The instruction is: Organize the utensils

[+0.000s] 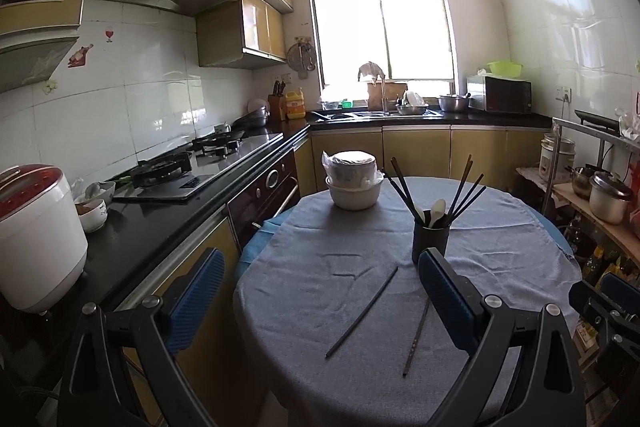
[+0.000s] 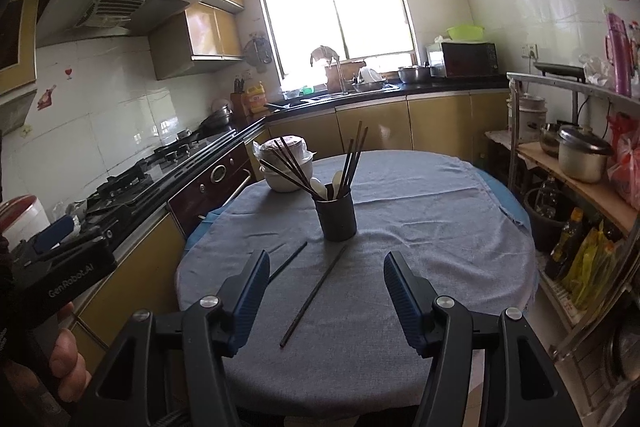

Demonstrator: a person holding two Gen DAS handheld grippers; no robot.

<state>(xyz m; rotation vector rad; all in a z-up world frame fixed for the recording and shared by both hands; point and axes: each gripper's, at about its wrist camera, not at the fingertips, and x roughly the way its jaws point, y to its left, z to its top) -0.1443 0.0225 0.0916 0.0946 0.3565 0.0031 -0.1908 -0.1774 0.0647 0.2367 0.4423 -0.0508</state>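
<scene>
Two loose dark slender chopsticks are seen flat on the grey cloth covering the round table [image 2: 420, 307], near the front edge and short of the black cylindrical utensil holder [image 2: 336, 217]. The right chopstick [image 2: 314, 297] lies directly ahead of the right gripper [image 2: 326, 291], between its blue-padded fingers, with its long axis running near-to-far and tilted slightly right. The left chopstick [image 2: 289, 259] lies just beside the left finger. The right gripper is judged the nearer one. Both grippers are held wide apart and empty; the left gripper [image 1: 320, 291] hovers over the near left of the table. The holder already contains several chopsticks and white spoons. Each loose stick appears thin, rigid and low-lying
</scene>
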